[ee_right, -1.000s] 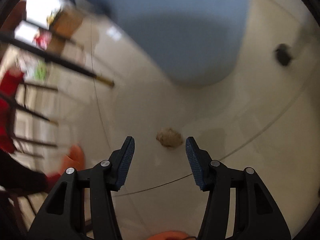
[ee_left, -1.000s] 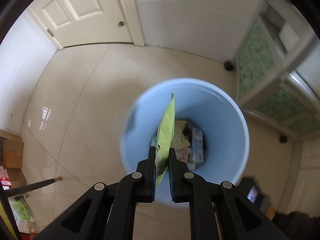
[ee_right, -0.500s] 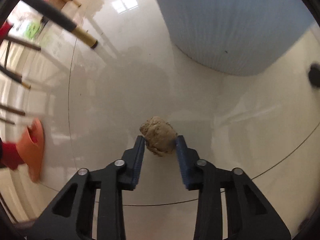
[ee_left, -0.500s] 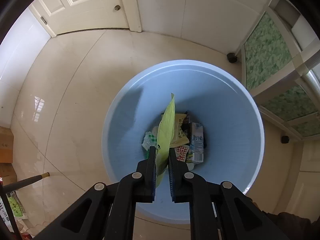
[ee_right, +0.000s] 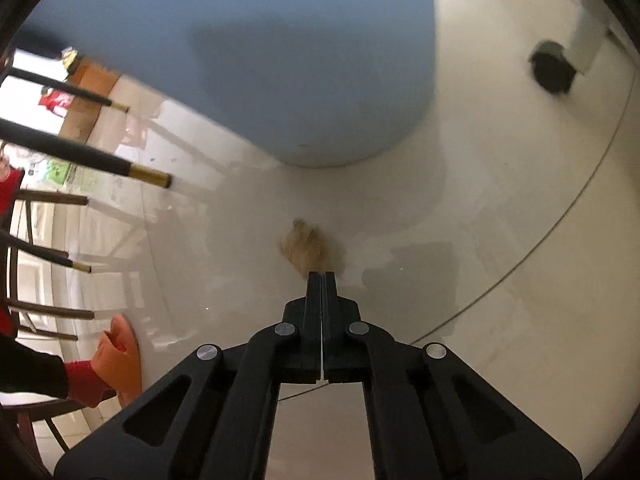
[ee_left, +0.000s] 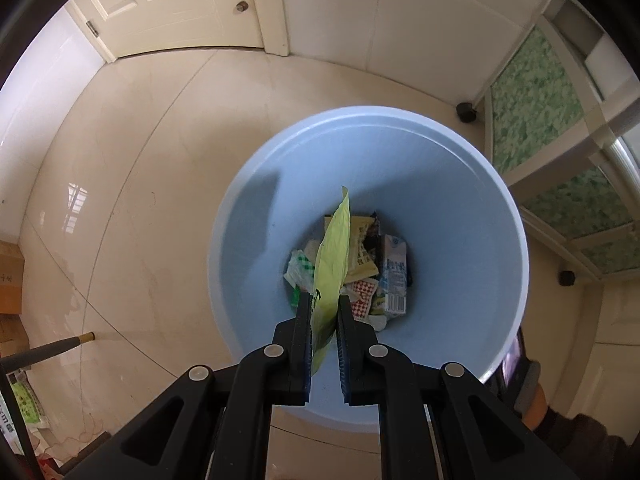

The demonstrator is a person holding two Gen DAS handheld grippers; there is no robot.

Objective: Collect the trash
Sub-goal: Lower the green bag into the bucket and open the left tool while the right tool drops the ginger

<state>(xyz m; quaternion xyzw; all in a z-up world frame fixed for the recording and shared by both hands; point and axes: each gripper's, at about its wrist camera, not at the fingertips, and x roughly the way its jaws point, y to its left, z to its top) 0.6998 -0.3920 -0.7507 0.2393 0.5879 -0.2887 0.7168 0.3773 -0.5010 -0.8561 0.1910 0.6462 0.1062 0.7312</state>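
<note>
left gripper [ee_left: 324,312] clamped on yellow-green wrapper [ee_left: 333,258], long axis forward, bin [ee_left: 248,264] mouth directly below | right gripper [ee_right: 321,276] fingers together, tan wad [ee_right: 304,246] at tips; pinch unclear

Dark lettering shows on the yellow-green wrapper [ee_left: 334,248], right at the tips of the left gripper [ee_left: 324,300], but it is too creased and edge-on to read. Just right of those tips, the white and blue carton [ee_left: 394,276] carries fine print, too small to make out. Far off to the left, the cardboard box [ee_left: 10,280] has a faint mark, illegible. In the right wrist view, everything is blurred and no text can be read.
</note>
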